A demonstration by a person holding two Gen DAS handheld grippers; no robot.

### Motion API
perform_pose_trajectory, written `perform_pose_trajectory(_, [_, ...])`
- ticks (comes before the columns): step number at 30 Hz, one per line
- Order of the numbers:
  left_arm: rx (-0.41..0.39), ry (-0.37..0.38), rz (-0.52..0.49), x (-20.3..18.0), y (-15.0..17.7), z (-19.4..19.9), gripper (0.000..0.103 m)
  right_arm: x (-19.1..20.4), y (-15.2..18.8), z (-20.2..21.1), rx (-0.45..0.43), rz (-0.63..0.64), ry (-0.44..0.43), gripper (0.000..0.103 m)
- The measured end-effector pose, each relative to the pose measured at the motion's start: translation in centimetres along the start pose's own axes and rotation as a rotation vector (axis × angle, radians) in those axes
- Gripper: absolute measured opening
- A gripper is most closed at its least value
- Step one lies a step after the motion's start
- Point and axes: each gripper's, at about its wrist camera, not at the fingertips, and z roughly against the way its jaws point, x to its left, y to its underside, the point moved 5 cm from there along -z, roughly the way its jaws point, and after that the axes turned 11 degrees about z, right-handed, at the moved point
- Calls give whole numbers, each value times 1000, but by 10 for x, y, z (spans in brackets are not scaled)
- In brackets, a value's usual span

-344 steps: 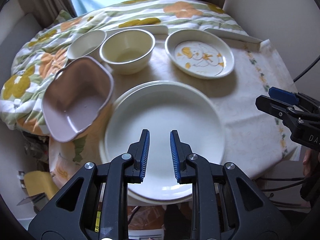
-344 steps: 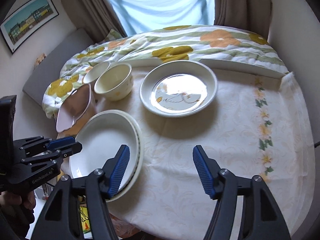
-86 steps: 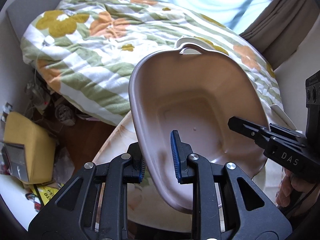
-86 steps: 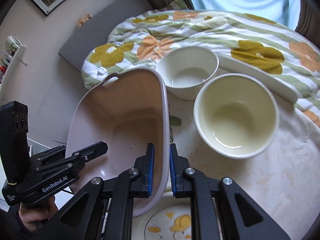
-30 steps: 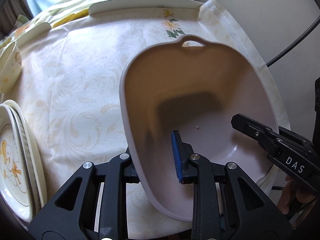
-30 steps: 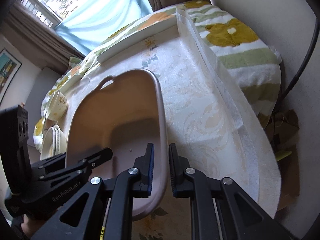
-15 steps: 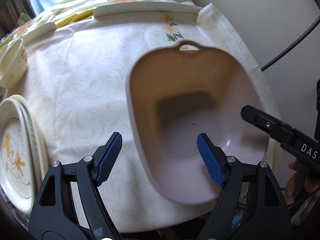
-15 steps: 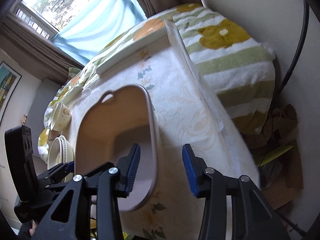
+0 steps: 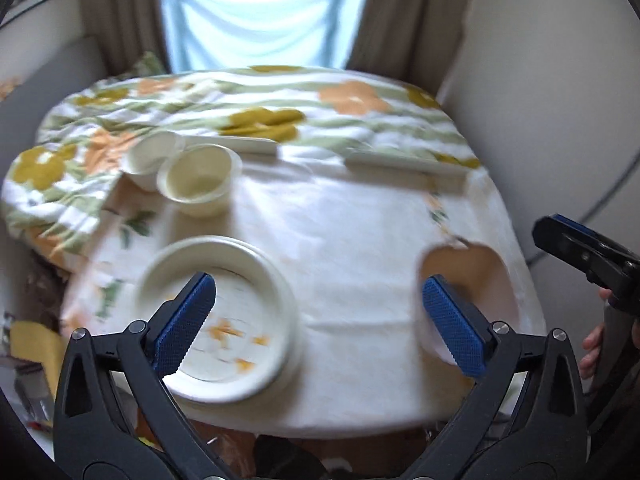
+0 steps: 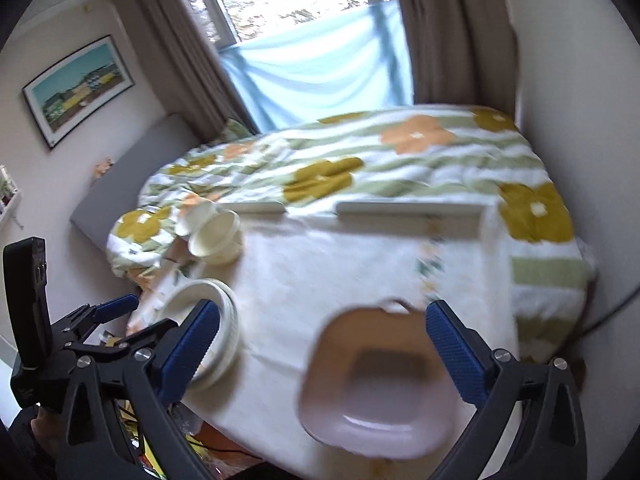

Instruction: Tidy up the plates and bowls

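Now pink basin (image 10: pixel 376 392) overhanging near table edge (image 10: pixel 256 446), plate stack (image 9: pixel 224 312) likewise, bare cloth between, left gripper (image 9: pixel 320 322) and right gripper (image 10: pixel 328 354) just spread wide, empty, no legible writing.

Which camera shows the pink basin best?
The right wrist view: the pink basin shows nearly whole, handle included, though blurred. The left wrist view catches only part of it, behind the left claw's finger.

Pink basin (image 10: pixel 376 392): smooth plastic, slight sheen. Plates (image 9: pixel 240 280) & bowls (image 9: pixel 196 180): glossy glazed ceramic. Tablecloth (image 9: pixel 352 216): matt cloth. Gripper pads (image 9: pixel 452 326): blue, knurled.
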Motion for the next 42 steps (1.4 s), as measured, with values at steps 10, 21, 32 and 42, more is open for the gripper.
perform_pose_trajectory(10, [42, -22, 189, 128, -82, -24, 103, 79, -73, -98, 120, 105, -72, 102])
perform_pose_trajectory(21, [273, 25, 278, 211, -126, -146, 103, 102, -90, -253, 376, 16, -58, 102])
perform_pose_trajectory(32, [429, 108, 251, 214, -120, -226, 52, 112, -69, -324, 483, -92, -121, 45])
perform_pose_trajectory(42, [416, 96, 171, 203, -121, -232, 20, 123, -68, -331, 478, -73, -117, 17])
